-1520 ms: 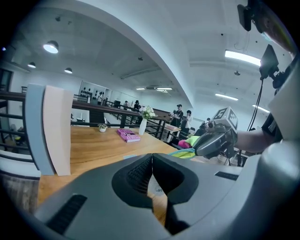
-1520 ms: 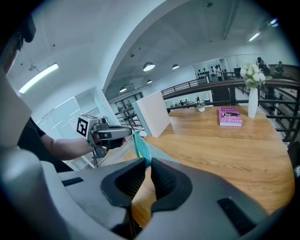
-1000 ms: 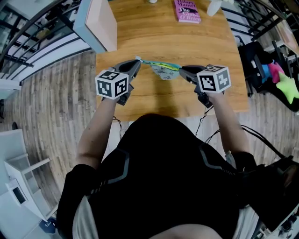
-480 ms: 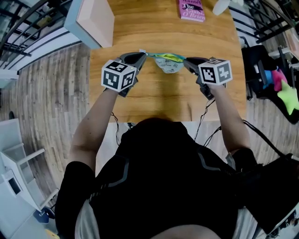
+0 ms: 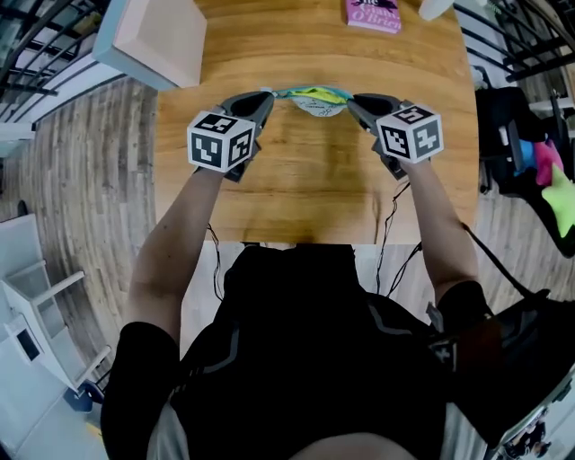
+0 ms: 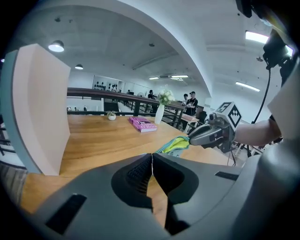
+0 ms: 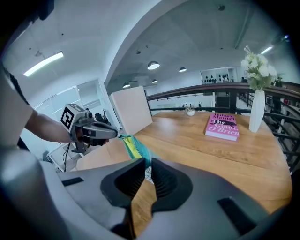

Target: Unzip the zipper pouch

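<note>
A small zipper pouch (image 5: 316, 99), teal and yellow along the top with a pale printed body, hangs stretched between my two grippers above the wooden table (image 5: 314, 180). My left gripper (image 5: 271, 92) is shut on the pouch's thin left end. In the left gripper view its jaws (image 6: 152, 155) meet tightly, and the pouch (image 6: 177, 144) runs from them to the right gripper (image 6: 208, 133). My right gripper (image 5: 350, 98) is shut on the pouch's right end. The right gripper view has the pouch (image 7: 133, 147) entering my right gripper (image 7: 146, 161), with the left gripper (image 7: 96, 132) holding the far end.
A pink book (image 5: 373, 13) lies at the table's far side, with a white vase of flowers (image 7: 257, 117) beside it. A pale box (image 5: 157, 40) stands at the far left corner. Bright-coloured items (image 5: 539, 171) sit on the floor, right of the table.
Both grippers and the pouch have moved forward together over the table. The pouch sags less between them. Both grips are unchanged.
</note>
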`<action>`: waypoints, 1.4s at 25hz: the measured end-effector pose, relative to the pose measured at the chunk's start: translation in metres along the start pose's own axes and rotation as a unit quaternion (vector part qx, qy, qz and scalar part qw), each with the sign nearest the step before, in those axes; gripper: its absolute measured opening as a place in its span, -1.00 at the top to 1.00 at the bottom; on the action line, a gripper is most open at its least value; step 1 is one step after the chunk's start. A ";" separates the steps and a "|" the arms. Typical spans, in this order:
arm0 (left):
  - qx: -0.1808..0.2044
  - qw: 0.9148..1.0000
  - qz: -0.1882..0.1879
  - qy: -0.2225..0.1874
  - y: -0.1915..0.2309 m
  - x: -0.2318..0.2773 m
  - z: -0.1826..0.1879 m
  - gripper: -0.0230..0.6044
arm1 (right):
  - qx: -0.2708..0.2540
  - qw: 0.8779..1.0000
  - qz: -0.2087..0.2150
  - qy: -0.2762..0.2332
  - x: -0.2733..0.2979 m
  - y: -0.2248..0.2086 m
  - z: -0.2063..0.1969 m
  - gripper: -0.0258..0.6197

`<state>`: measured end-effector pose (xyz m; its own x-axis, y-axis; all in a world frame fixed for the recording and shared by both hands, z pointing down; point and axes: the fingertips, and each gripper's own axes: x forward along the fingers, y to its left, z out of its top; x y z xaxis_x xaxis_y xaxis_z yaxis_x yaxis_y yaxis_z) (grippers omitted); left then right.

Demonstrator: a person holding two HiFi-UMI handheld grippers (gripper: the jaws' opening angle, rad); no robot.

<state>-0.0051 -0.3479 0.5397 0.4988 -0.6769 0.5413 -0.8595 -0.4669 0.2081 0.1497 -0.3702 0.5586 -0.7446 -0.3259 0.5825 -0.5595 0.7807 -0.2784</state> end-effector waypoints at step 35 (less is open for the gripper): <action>-0.060 0.986 0.017 0.153 -0.051 0.017 -0.175 0.82 | 0.055 0.991 0.025 0.122 0.016 0.041 -0.173 0.73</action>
<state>0.0275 -0.2361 0.6808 0.4288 -0.4782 0.7664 -0.8910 -0.3638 0.2715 0.1775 -0.2513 0.6887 -0.6702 -0.1391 0.7290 -0.5702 0.7252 -0.3858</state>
